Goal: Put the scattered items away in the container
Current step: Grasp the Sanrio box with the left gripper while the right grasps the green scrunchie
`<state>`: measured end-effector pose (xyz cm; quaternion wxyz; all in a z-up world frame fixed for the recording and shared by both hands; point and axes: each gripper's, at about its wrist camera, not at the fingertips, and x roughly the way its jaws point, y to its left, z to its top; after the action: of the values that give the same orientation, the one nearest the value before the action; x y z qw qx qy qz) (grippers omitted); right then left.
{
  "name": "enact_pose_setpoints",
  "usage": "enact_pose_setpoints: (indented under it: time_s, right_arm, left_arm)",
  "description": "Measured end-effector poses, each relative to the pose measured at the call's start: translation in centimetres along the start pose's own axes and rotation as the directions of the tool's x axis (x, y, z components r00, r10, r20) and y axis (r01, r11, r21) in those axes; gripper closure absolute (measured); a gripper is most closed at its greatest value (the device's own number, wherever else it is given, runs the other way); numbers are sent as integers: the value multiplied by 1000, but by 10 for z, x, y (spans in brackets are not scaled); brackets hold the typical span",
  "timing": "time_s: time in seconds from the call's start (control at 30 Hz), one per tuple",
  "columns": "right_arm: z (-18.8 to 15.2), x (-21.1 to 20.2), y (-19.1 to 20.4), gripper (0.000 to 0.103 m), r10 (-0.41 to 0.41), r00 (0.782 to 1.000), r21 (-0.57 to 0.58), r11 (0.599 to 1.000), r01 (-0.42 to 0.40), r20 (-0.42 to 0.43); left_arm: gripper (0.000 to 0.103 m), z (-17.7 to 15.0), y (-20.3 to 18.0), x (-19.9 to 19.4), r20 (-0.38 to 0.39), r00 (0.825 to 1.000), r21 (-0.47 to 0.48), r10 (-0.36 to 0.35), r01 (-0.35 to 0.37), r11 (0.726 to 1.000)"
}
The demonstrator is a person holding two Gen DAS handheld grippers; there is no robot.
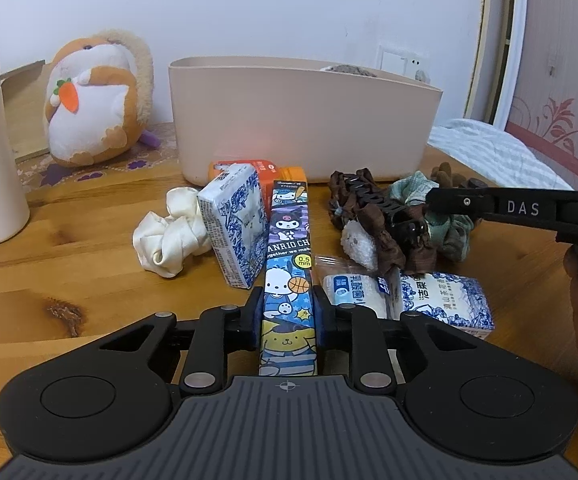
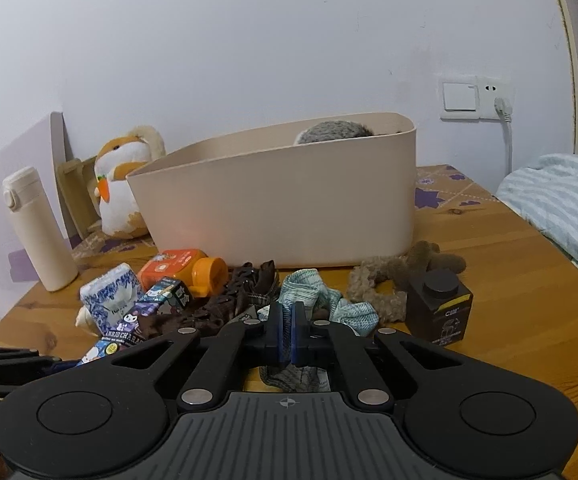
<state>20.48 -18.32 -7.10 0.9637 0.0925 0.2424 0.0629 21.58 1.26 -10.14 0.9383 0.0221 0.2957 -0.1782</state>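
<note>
Container (image 1: 305, 120) sitting at table's (image 1: 69, 240) back, items piled just before it. Left gripper (image 1: 287, 308) clamping pen box (image 1: 289, 272), long axis pointing toward container. Right gripper (image 2: 287, 330) pinching green scrunchie (image 2: 329, 300), jaws nearly together. Pickup step; next, probably lifting both over the rim.

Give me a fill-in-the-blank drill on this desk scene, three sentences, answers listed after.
1. The left gripper is shut on the cartoon-printed ____ box.
2. The right gripper pinches a ____ scrunchie.
3. The plush toy beside the beige container holds a felt ____.

Missing words: pen; green; carrot
</note>
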Motion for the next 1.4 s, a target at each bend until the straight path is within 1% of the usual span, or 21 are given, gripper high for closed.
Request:
enact_pose_setpoints:
  time_s: [0.17, 0.3, 0.53, 0.77, 0.87, 1.0, 1.17, 1.4]
  right_arm:
    - [1, -9, -5, 101, 11, 1000, 22, 1000, -12, 27]
    - [0, -11, -7, 101, 13, 1000, 25, 1000, -13, 27]
    - [3, -20, -12, 101, 24, 998, 47, 999, -27, 64]
    - [10, -32, -14, 101, 53, 994, 69, 996, -60, 100]
    - [17, -37, -15, 101, 62, 992, 73, 995, -71, 114]
    - [31, -44, -16, 101, 78, 988, 77, 993, -88, 131]
    - [51, -54, -12, 101, 71, 982, 45, 996, -80, 176]
    - [83, -55, -7, 101, 73, 976, 0, 997, -75, 206]
  left_arm:
    - [79, -2, -3, -4, 4, 1000, -3, -2, 2, 1000]
    - [79, -3, -2, -5, 1, 1000, -17, 2, -2, 1000]
    - [79, -4, -6, -13, 41, 999, -8, -6, 6, 1000]
    - [79, 0, -7, -22, 75, 997, -12, -16, 17, 1000]
    - [79, 8, -7, -29, 103, 994, -17, -23, 25, 1000]
    - [79, 24, -8, -37, 139, 990, 9, -15, 14, 1000]
    - [79, 48, -8, -45, 186, 982, 17, -15, 12, 1000]
    - [79, 81, -10, -49, 244, 970, 35, -15, 6, 999]
